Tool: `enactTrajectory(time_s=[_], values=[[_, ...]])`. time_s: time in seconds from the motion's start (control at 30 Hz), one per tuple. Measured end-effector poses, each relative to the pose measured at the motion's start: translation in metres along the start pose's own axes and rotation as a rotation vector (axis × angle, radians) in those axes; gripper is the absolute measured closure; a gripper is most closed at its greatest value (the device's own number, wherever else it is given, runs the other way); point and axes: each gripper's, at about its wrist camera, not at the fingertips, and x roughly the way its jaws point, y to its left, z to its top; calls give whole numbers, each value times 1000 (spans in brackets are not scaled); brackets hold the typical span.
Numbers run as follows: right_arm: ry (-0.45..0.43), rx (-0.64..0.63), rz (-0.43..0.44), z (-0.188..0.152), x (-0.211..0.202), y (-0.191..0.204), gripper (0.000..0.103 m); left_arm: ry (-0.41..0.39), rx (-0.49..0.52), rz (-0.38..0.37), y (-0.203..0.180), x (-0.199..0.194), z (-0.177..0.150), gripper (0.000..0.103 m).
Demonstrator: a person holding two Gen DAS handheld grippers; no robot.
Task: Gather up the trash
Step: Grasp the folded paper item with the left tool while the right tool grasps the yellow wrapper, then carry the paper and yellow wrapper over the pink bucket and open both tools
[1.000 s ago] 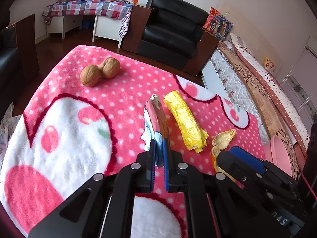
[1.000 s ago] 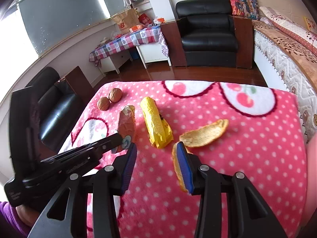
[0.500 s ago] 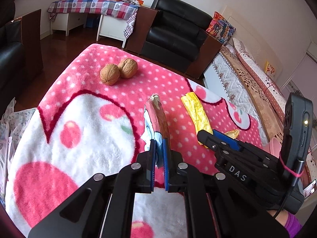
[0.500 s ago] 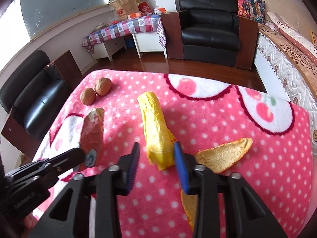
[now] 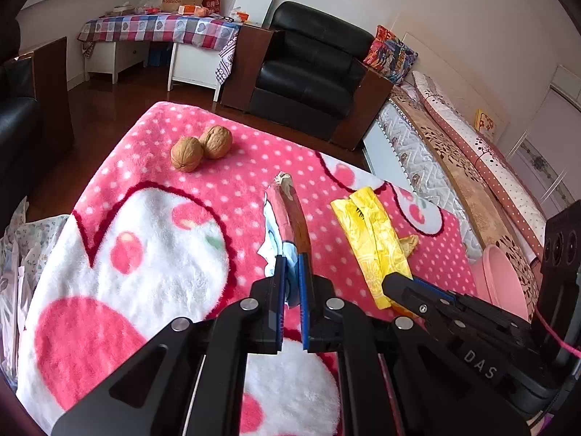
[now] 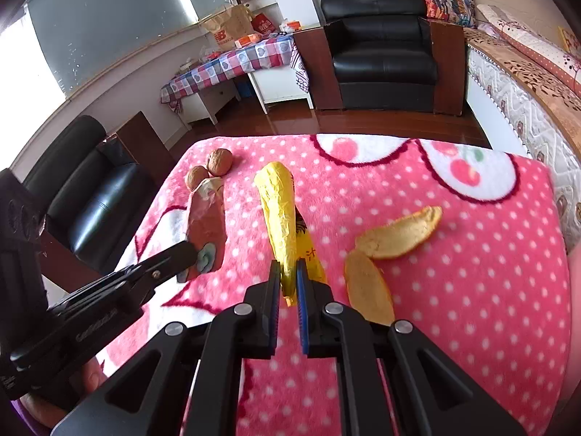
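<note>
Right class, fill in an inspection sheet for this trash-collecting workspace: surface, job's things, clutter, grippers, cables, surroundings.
Surface: pink dotted blanket with white cherry patches, spread flat.
Job's things: yellow wrapper and brown wrapper, each with one end between jaws; two orange peel pieces lying loose.
Clutter: two walnuts touching, at the far left of the blanket.
Grippers: left gripper shut on the brown wrapper; right gripper shut on the yellow wrapper's near end.
Cables: pink cord on the right gripper's body.
Surroundings: black armchair, checked-cloth table, bed, pink basin.
</note>
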Motion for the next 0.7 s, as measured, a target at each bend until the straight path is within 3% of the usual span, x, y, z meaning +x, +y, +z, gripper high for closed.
enactTrajectory(time_s=[0.7], values=[[-111,137,-10,-69,-106,-30,95,-47,175,-15,-77,-32,-33,97]])
